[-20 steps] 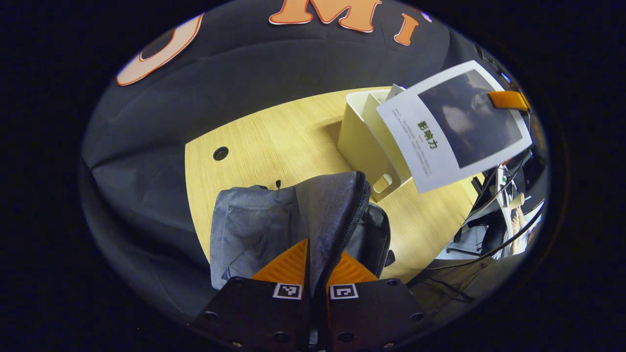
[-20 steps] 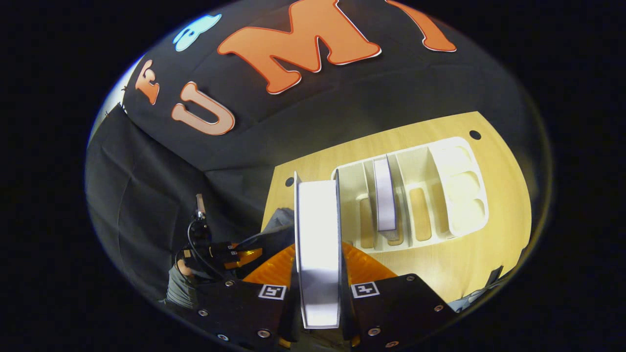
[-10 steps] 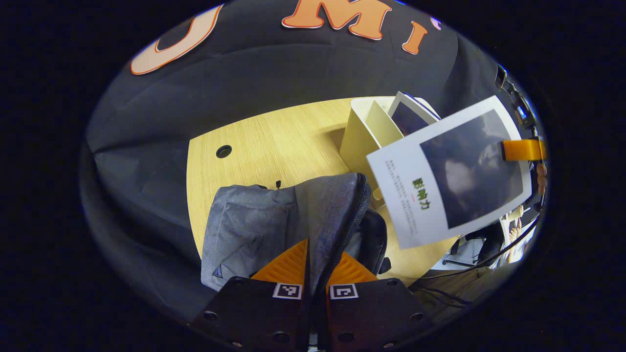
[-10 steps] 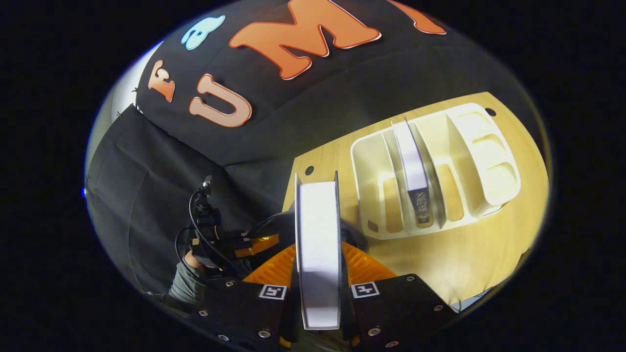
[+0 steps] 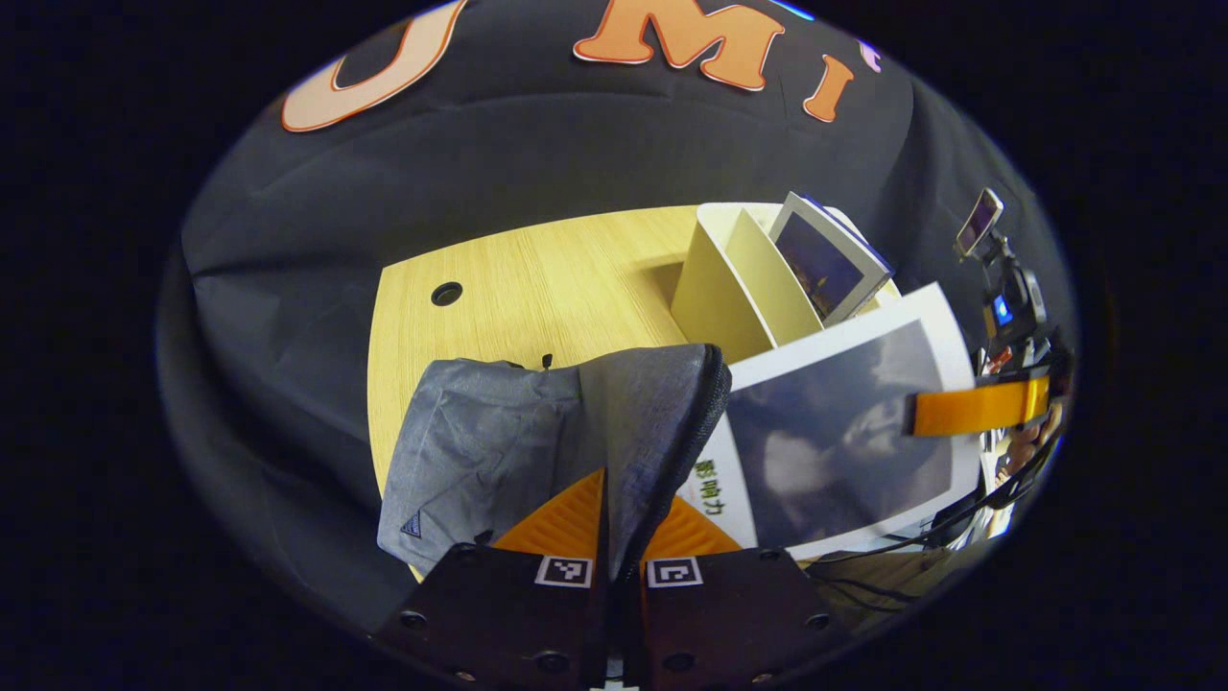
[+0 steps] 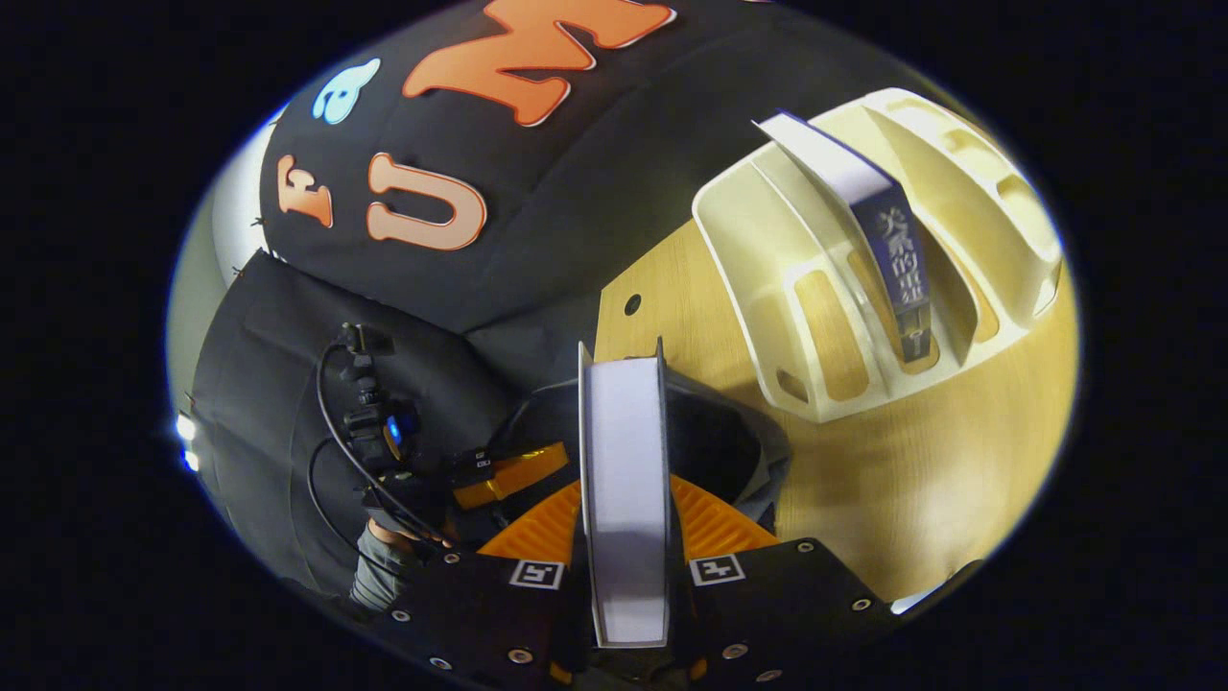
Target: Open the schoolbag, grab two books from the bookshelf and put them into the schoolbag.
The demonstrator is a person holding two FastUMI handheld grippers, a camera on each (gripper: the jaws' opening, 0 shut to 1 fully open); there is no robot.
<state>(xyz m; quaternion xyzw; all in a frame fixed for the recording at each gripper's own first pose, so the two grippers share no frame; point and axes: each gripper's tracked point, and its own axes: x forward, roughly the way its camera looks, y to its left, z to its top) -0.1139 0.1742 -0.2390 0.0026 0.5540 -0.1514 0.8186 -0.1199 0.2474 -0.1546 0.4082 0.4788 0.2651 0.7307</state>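
The schoolbag [image 5: 537, 432] lies on the wooden table [image 5: 537, 278] with its zipped edge pulled up, so the opening step looks done: the left gripper [image 5: 619, 537] has its fingers closed tight on the grey flap beside the zipper, holding the mouth apart. The right gripper [image 6: 624, 537] is clamped on the first book [image 6: 625, 499], one finger on each cover, and the left gripper view shows that book's lower corner already behind the flap, at or just inside the mouth. By that judgement the first book is about halfway in and needs lowering and release. A second book [image 6: 887, 240] stands in a slot of the cream bookshelf [image 6: 806, 317], untouched and left to fetch. The count: two books, one schoolbag, one bookshelf, two grippers.
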